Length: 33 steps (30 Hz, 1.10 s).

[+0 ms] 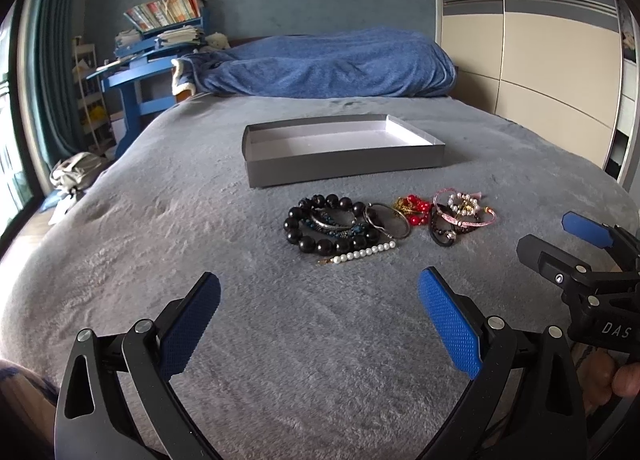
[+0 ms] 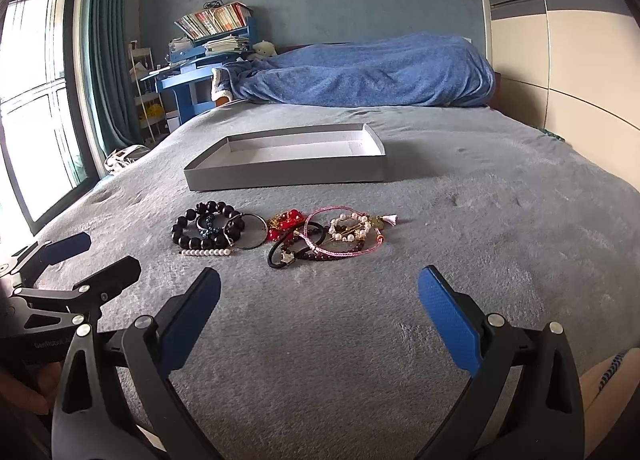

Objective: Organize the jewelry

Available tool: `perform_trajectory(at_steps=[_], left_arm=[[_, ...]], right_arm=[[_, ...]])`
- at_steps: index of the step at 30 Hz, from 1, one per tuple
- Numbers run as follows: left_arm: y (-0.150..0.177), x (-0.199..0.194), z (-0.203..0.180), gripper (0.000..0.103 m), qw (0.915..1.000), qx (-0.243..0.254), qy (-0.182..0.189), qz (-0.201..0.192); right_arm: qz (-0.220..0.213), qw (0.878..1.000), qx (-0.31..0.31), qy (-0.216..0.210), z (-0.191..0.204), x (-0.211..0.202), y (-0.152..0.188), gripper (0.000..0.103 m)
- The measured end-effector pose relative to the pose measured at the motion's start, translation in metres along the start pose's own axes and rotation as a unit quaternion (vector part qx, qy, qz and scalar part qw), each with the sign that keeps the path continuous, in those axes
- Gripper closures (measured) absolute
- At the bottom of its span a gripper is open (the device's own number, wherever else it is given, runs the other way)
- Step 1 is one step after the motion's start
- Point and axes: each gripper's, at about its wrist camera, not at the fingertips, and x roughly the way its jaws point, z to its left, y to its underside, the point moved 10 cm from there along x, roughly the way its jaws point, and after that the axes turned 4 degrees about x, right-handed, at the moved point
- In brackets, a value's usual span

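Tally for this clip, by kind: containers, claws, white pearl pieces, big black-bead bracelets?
Shallow grey cardboard box: 1
Open blue-padded claws: 2, left claw, right claw
White pearl pieces: 2, straight pearl strand, looped pearl bracelet
Large black round-bead bracelet: 1
Total: 6

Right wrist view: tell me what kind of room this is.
Most likely a bedroom: the jewelry lies on a bed with a blue blanket at its head, and a wardrobe stands alongside.
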Motion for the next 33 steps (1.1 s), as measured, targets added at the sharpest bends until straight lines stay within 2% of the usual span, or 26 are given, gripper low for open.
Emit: perform_trajectory(at_steps=[33], left_arm=[[0.0020, 0.0053, 0.0012, 0.005, 1.0000, -0.005, 0.001, 0.008]], right_arm=[[0.004, 1.000, 0.003, 0.004, -0.0003, 0.0009, -0.0012, 0.005]])
